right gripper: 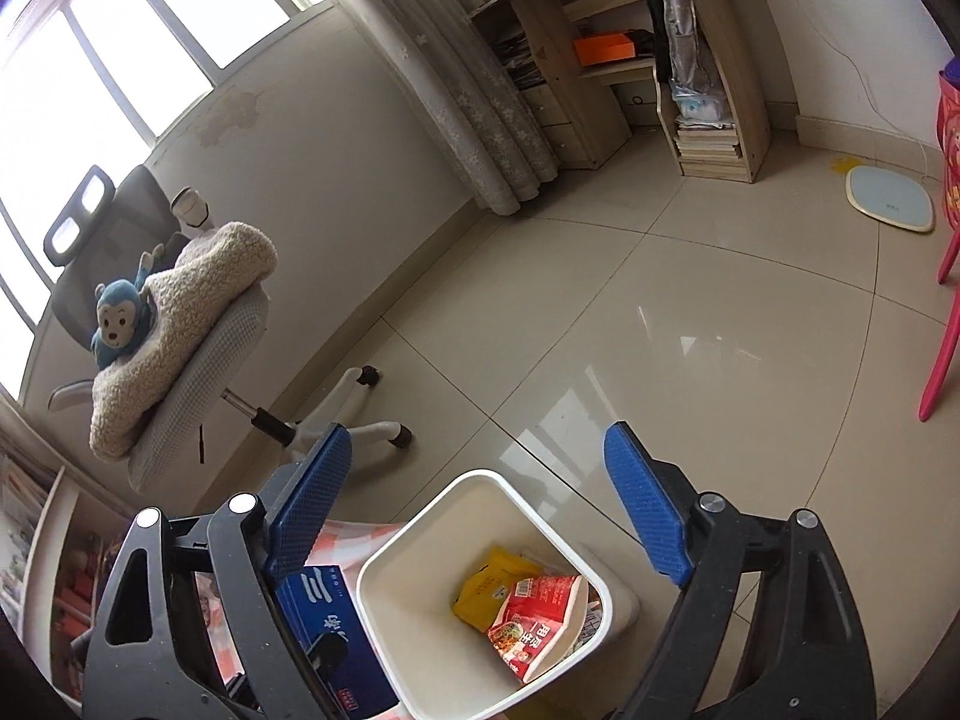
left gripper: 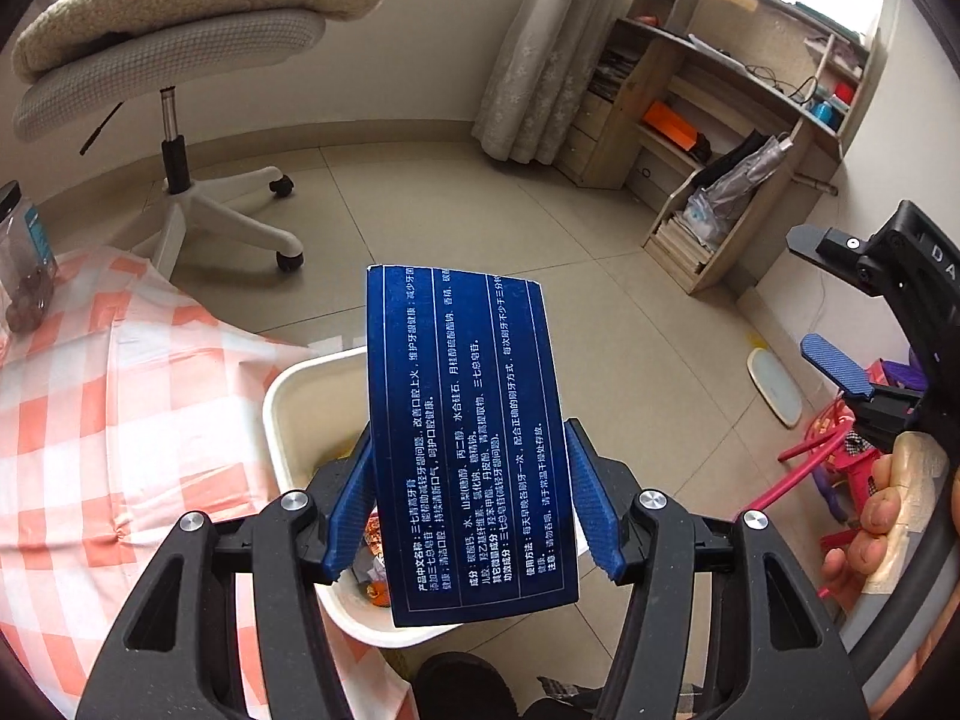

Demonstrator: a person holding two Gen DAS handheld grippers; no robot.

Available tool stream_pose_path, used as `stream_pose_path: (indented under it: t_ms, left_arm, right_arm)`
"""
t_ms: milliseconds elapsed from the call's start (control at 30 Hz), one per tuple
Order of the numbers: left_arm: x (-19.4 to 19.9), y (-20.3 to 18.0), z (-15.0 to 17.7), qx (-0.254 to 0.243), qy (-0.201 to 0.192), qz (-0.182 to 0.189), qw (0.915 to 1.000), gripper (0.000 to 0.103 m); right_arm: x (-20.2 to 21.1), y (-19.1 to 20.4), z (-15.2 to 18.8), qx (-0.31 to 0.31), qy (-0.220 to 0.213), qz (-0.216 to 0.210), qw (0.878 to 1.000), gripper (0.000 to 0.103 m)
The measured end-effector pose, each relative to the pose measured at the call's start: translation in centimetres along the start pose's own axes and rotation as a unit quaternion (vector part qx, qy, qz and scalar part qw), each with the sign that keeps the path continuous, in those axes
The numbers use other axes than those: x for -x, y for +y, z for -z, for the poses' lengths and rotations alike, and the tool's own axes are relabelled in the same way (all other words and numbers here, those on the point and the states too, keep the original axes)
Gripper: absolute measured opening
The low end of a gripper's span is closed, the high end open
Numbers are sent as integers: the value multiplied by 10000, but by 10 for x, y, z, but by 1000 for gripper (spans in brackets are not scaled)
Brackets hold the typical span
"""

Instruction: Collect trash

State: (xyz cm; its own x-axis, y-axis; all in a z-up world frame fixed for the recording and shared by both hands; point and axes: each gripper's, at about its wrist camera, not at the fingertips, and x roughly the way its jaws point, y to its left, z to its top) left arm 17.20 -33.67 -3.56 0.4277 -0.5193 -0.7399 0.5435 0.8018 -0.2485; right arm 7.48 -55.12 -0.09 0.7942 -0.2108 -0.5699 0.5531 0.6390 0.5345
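My left gripper (left gripper: 471, 504) is shut on a dark blue toothpaste box (left gripper: 468, 420) with white print, held upright above the white trash bin (left gripper: 300, 408). The bin stands on the floor beside the checked table edge. In the right wrist view the same bin (right gripper: 414, 576) holds a yellow packet (right gripper: 492, 588) and a red snack wrapper (right gripper: 540, 618); the blue box (right gripper: 330, 618) shows at its left. My right gripper (right gripper: 480, 516) is open and empty above the bin. It also shows at the right of the left wrist view (left gripper: 840, 312).
An orange-and-white checked tablecloth (left gripper: 120, 420) covers the table at left, with a clear jar (left gripper: 24, 258) on it. A white office chair (right gripper: 198, 348) with a fleece blanket and toy monkey stands behind. A wooden desk shelf (right gripper: 708, 90), a scale (right gripper: 894, 198) and a pink chair (right gripper: 942, 330) lie beyond.
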Motion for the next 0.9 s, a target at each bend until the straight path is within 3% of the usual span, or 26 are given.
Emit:
stream_pose_path:
  t_ms: [100,167,233,467,667,900]
  left_arm:
    - [-10,-11,-4,-120,111,-19,9999,62]
    - [-11,-12,-5,-130,80,-70,9999,76]
    - [-7,-11,-5,-109,45,-97,9999,81]
    - [24,-1,-1,-190,-253,-505,9982,96]
    - [65,1,13,-653,-594,-1238,9884,96]
    - [120,44,37,-233,-1063,-1377,9845,96]
  right_arm:
    - [4,-5,-3,-109,-78,6,9999,86]
    - [8,-6,-4,-140,-158,54,9998,89]
    - [11,-6,-3,-110,-215,93,9997,92]
    - [22,18,9,449,-360,327,9978,96]
    - [44,51,29,1282,-751,442,9879,96]
    - [64,89,66,1943,-1006,347,9751,96]
